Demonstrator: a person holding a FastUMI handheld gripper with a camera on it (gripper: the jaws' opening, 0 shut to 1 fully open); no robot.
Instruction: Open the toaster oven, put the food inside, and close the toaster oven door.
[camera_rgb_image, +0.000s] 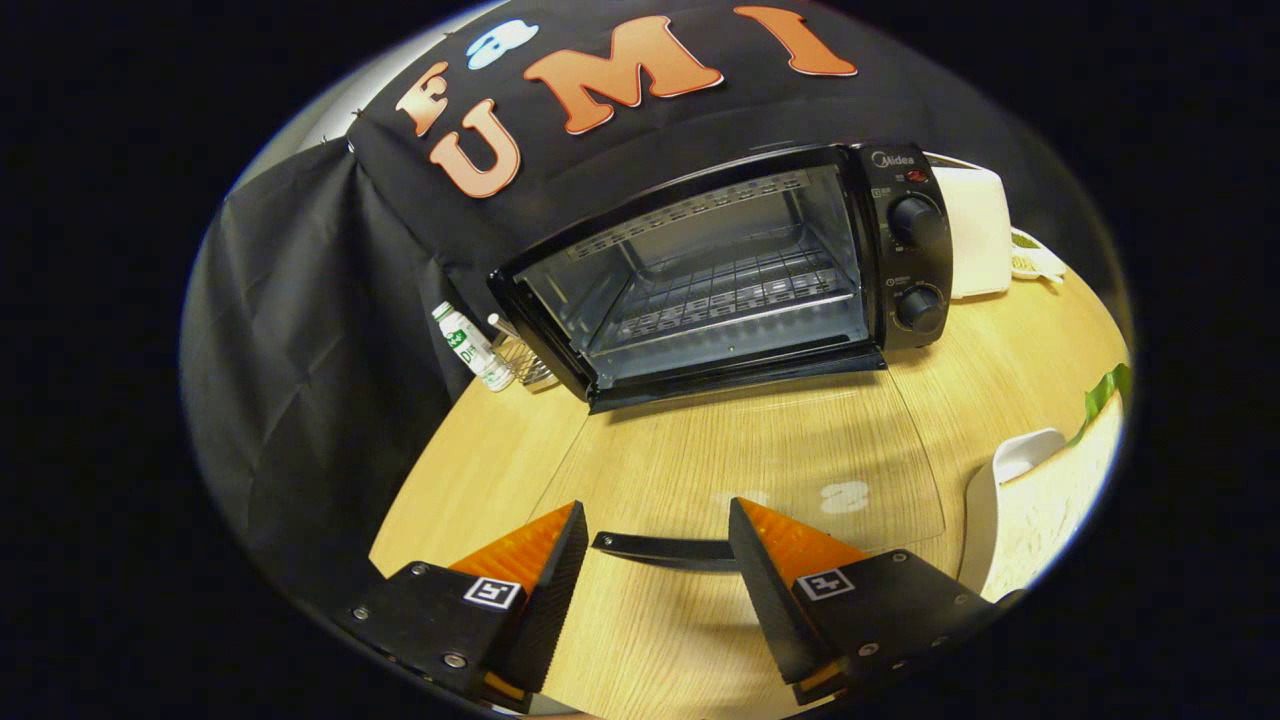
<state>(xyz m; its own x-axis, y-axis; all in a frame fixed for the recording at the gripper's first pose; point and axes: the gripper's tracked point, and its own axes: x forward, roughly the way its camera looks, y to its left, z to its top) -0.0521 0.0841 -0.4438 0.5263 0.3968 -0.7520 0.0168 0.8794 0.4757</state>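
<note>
The black toaster oven (730, 270) stands at the back of the wooden table with its inside and wire rack (735, 290) in plain sight. Its glass door (760, 450) is folded fully down, lying flat just above the tabletop. The door's black handle (660, 548) runs crosswise between the fingers. My gripper (657, 506) is open, a finger near each end of the handle; whether either touches it I cannot tell. To the right of the right finger sits a white plate (985, 490) with a pale speckled slab (1050, 510) on it, possibly the food.
Left of the oven stand a small white bottle (470, 345) and a wire holder (525, 362). A white appliance (975, 230) sits right of the oven's two knobs (918, 262). Something green (1105, 390) lies by the plate. Black cloth walls the booth behind and to the left.
</note>
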